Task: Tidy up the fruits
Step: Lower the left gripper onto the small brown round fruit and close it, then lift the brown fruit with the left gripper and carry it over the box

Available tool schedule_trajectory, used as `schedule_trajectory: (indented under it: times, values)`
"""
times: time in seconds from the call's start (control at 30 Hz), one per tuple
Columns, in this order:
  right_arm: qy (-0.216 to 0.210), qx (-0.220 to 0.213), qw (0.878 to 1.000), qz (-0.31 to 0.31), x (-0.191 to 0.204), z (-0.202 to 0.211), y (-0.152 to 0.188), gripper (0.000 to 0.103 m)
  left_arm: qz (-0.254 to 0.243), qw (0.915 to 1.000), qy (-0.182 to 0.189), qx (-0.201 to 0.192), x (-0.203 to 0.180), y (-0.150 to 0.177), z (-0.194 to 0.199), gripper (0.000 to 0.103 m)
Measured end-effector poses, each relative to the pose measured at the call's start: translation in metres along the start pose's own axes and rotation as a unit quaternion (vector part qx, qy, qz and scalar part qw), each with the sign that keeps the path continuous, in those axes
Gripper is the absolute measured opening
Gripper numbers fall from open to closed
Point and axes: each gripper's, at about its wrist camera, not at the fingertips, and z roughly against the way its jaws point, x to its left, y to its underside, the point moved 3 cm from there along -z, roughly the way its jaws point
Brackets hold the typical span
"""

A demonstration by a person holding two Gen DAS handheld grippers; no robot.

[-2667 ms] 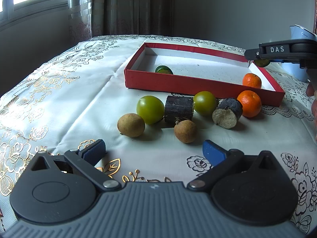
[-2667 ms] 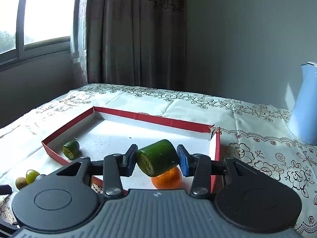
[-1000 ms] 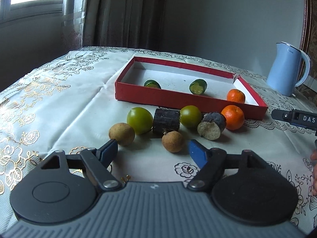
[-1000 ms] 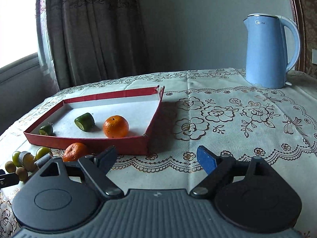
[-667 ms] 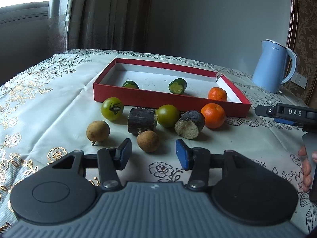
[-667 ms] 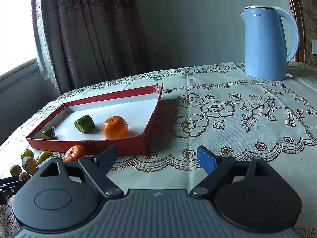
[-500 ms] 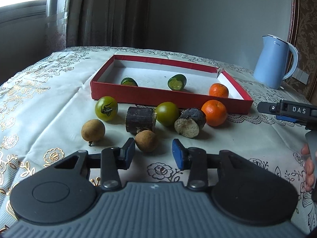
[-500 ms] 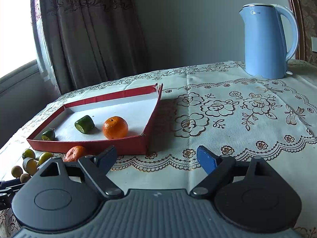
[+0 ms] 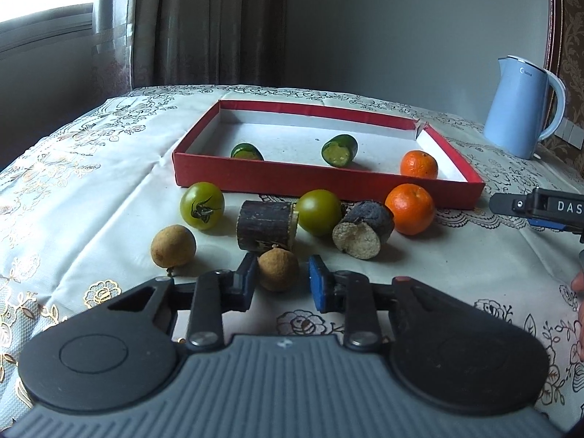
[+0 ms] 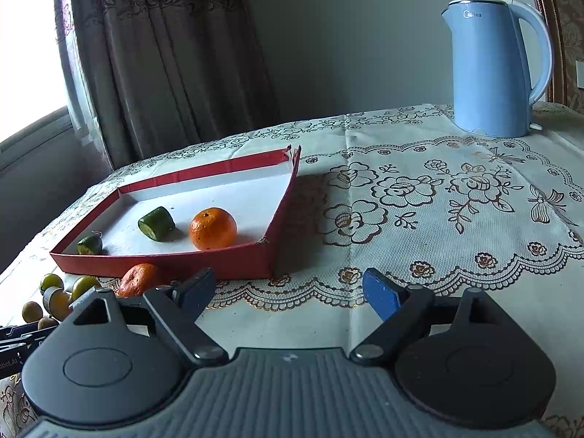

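Daylight from the window [image 10: 22, 54] on my left blows out white; the room beyond stays dim. Fruit cast soft shadows on the tablecloth [image 9: 91, 197]. Fisheye bends the edges, corners vignette dark, focus stays sharp.

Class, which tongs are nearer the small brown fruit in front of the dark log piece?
Left. The left tongs straddle the small brown fruit; the right tongs hang open off to its right.

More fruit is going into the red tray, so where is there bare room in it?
The tray has bare floor along its far wall and in the far right corner. The near edge is taken: two green pieces and an orange.
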Motion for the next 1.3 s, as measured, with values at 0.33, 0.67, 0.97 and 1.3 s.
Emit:
schedule_trajectory:
  times: [0.33,0.67,0.97,1.3]
  values:
    - [0.023,0.027,0.999,0.0,-0.001,-0.008,0.001,0.095,-0.001,1.0,-0.008,-0.001,0.0,0.0,0.001,0.022]
    - [0.065,0.059,0.995,0.048,0.013,-0.019,0.003,0.098,0.001,1.0,-0.007,-0.002,0.001,0.0,0.002,0.022]
    - [0.092,0.071,0.991,0.072,0.017,-0.023,0.004,0.103,0.0,1.0,-0.008,-0.004,0.002,0.0,0.003,0.021]
    - [0.089,0.073,0.991,0.069,0.017,-0.024,0.004,0.103,-0.005,0.9999,-0.008,-0.014,-0.004,-0.012,0.014,0.021]
